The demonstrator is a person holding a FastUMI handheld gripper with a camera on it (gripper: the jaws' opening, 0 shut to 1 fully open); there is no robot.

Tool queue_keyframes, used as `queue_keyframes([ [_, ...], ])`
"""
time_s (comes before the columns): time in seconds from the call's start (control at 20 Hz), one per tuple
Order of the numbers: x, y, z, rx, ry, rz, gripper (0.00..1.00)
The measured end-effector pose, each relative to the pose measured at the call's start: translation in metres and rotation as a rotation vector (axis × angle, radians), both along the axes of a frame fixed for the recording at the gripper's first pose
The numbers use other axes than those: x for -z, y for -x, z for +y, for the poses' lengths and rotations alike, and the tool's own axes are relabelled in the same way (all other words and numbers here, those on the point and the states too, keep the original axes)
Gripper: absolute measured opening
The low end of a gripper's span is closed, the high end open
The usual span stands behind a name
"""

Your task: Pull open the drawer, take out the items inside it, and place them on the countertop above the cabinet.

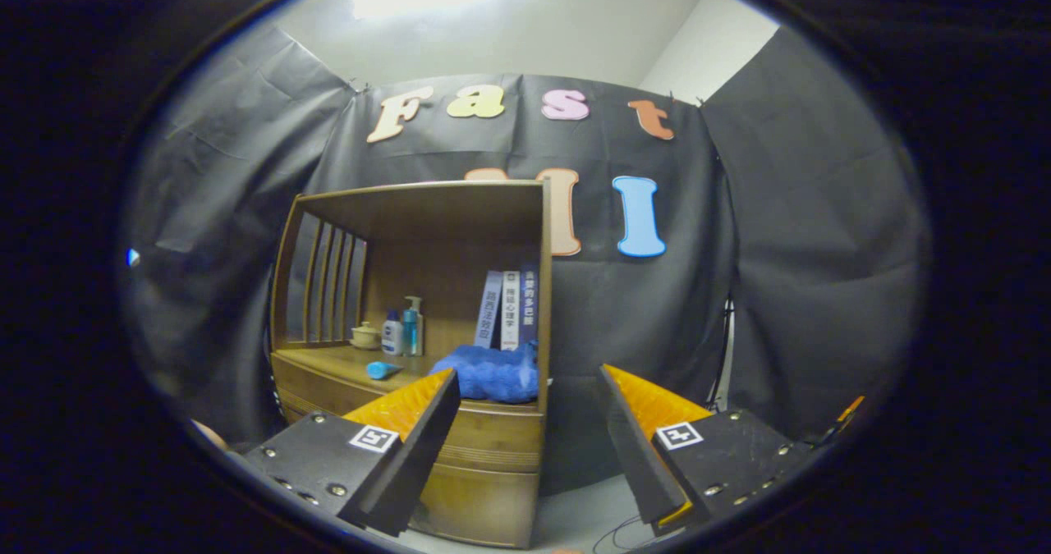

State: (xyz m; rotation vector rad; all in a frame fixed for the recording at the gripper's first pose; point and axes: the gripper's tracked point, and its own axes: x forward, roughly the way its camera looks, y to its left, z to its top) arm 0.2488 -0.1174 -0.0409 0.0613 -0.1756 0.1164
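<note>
Gripper view | tool [530,390] spread, empty | blue cloth [493,373], bottles [402,328], books [509,309] on cabinet countertop [328,361] beyond fingers

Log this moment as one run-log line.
tongs: open, empty | cabinet: ahead, drawer shut | countertop: blue cloth, bottles, books

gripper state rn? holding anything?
Gripper: open, fingers spread wide, holding nothing; it sits short of the wooden cabinet, with the blue cloth on the countertop beyond the fingers.
</note>
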Motion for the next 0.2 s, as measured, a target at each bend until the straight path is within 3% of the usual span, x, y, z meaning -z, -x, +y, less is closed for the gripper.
queue_keyframes([
  [0.2, 0.052, -0.004, -0.015, -0.03, -0.074, 0.121, 0.98],
])
